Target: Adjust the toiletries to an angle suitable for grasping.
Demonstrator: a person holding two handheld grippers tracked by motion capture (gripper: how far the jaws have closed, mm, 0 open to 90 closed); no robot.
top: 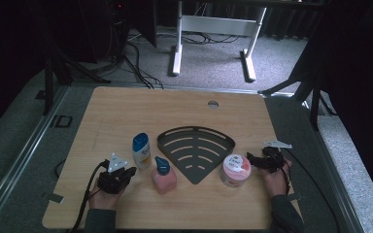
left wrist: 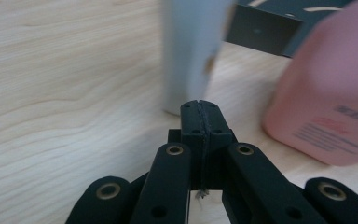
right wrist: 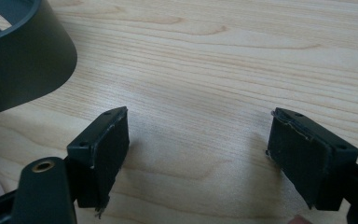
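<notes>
Two grippers flank the row near the worktop's (top: 126, 111) front edge: my right gripper (top: 253, 160), fingers spread wide and empty, sits just beside the pink-lidded jar (top: 235, 170). The jar lies straight off its fingertips toward the left; my left gripper (top: 129, 172), fingers clenched on nothing, points at the upright white bottle (top: 141, 151).

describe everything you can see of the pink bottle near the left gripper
The pink bottle is squat, of what looks like translucent pink plastic, with a dark blue cap that narrows to a tip. It stands upright on the wooden table, between the white bottle with a blue cap and the dark fan-shaped rack. A label with small print shows on its side in the left gripper view. The left gripper, jaws closed, is beside it, not touching.
</notes>
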